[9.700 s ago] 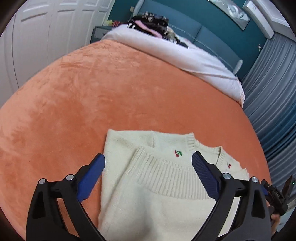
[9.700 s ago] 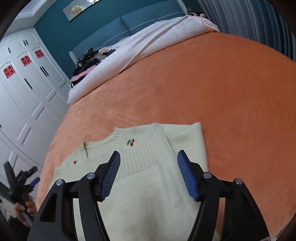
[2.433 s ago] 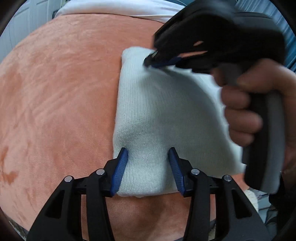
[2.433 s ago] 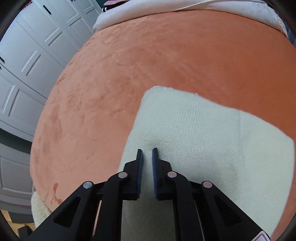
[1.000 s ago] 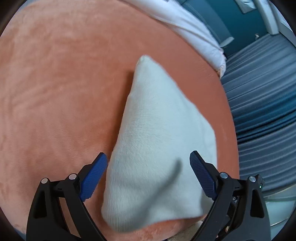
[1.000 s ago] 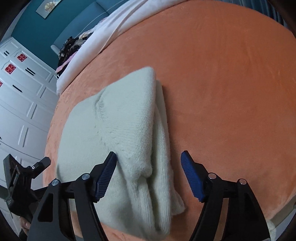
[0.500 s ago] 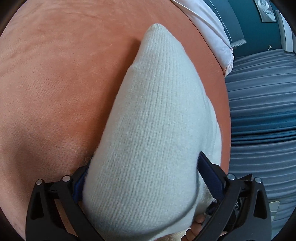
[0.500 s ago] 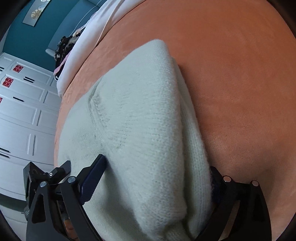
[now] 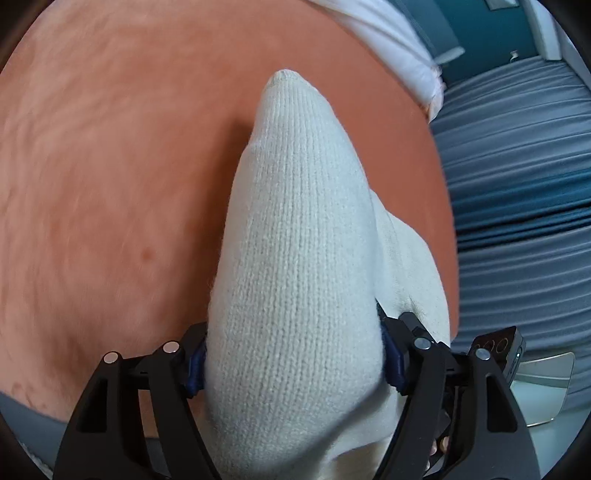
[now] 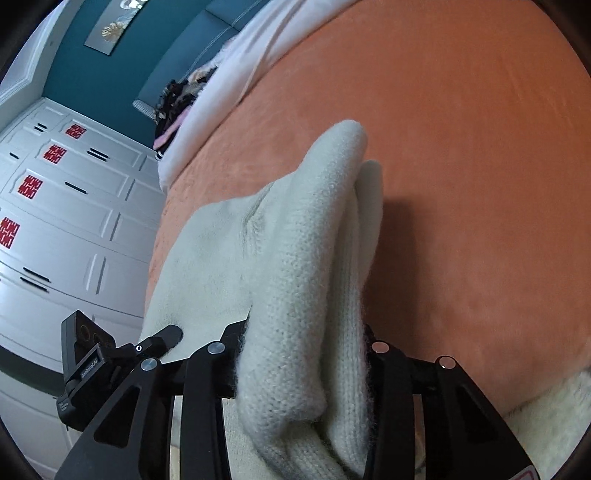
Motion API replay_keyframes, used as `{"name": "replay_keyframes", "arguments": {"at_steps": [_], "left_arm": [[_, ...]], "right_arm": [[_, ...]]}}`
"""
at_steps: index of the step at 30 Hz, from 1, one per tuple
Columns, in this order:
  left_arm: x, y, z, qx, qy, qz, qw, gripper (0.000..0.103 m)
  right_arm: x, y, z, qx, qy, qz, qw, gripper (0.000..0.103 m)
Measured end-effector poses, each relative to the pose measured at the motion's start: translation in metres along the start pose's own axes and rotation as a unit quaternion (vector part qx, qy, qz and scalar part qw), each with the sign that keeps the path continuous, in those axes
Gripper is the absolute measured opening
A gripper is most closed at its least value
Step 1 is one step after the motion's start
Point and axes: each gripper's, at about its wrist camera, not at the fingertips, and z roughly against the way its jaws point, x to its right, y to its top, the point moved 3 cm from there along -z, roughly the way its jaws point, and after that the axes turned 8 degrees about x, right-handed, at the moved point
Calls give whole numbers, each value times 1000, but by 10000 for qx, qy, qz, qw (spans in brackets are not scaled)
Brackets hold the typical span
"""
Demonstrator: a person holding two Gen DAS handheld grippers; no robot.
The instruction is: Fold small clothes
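Note:
The folded cream knit sweater point(image 9: 295, 258) lies bunched lengthwise on the orange blanket point(image 9: 110, 184). My left gripper point(image 9: 293, 363) straddles its near end, jaws closing, and the blue pads point(image 9: 195, 363) press into both sides of the knit. In the right wrist view the same sweater point(image 10: 303, 258) shows its stacked layers. My right gripper point(image 10: 303, 354) is closing on that end, the thick fold squeezed between its black fingers, which hide the pads. Each view shows the other gripper's body at the sweater's far side: the left point(image 10: 96, 369) and the right point(image 9: 498, 350).
A white duvet point(image 9: 388, 29) lies across the far part of the bed, with a dark clothes pile point(image 10: 173, 99) beyond it. Blue-grey curtains point(image 9: 517, 184) hang off one bed edge, and white wardrobe doors point(image 10: 55, 221) stand off the other.
Both grippers stood wide and short of the sweater a second ago. They have pushed in over its two ends and narrowed onto it. The sweater now bulges up between the fingers.

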Motion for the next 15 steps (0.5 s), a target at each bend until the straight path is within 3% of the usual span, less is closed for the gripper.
{"name": "replay_keyframes", "arguments": {"at_steps": [1, 3, 6, 7, 11, 15], "left_arm": [[-13, -7, -9, -103, 132, 116, 9998, 74], [-29, -14, -19, -44, -76, 234, 9997, 86], [-24, -10, -20, 35, -47, 5, 10000, 87], [-21, -8, -18, 51, -4, -62, 10000, 81], [2, -2, -1, 259, 298, -602, 9974, 70], [30, -1, 26, 486, 363, -1086, 9922, 65]], "right_arm": [[12, -10, -5, -60, -105, -168, 9998, 41], [25, -17, -6, 35, 49, -391, 9992, 48], [30, -14, -11, 50, 82, -591, 9982, 59], [29, -12, -14, 23, 77, -633, 9980, 59], [5, -10, 0, 257, -10, -159, 9995, 39], [-22, -8, 27, 524, 68, 229, 9983, 37]]}}
